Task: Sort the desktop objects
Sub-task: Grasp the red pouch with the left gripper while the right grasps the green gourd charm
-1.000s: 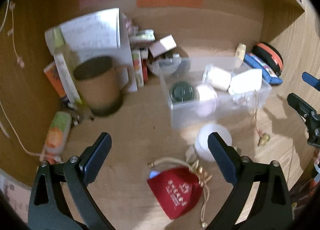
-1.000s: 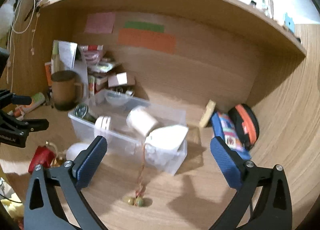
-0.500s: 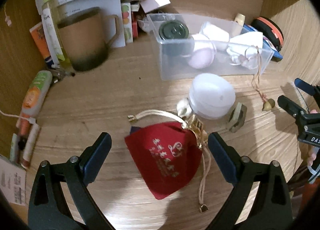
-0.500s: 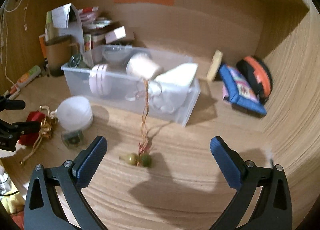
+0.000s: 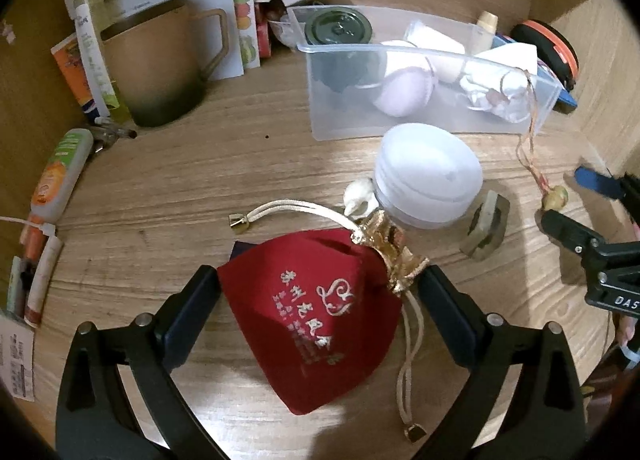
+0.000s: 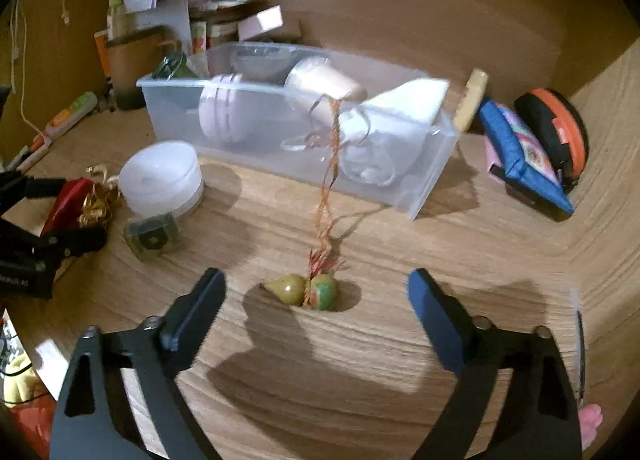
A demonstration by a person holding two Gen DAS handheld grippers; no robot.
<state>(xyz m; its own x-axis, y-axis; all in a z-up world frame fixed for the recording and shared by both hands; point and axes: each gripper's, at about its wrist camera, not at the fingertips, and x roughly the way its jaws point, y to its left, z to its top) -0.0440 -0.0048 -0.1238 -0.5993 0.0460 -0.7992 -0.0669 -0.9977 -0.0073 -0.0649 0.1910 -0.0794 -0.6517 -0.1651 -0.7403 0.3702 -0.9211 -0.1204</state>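
A red drawstring pouch (image 5: 316,316) with gold trim lies on the wooden desk between the fingers of my open left gripper (image 5: 320,296). The pouch also shows in the right wrist view (image 6: 66,200). A clear plastic bin (image 5: 536,116) holds several items. A white round container (image 5: 428,172) and a small green cube (image 5: 486,230) sit in front of it. My right gripper (image 6: 316,292) is open around two green gourd beads (image 6: 306,292) on an orange cord (image 6: 330,164) that hangs from the bin (image 6: 168,100).
A brown mug (image 5: 156,68), papers and small boxes stand at the back left. A tube (image 5: 60,176) lies along the left wall. A blue pouch (image 6: 520,152) and an orange-rimmed black case (image 6: 560,132) lie right of the bin.
Both grippers have moved down and forward. The left now straddles the red pouch; the right has closed in on the gourd beads. Both stay open.
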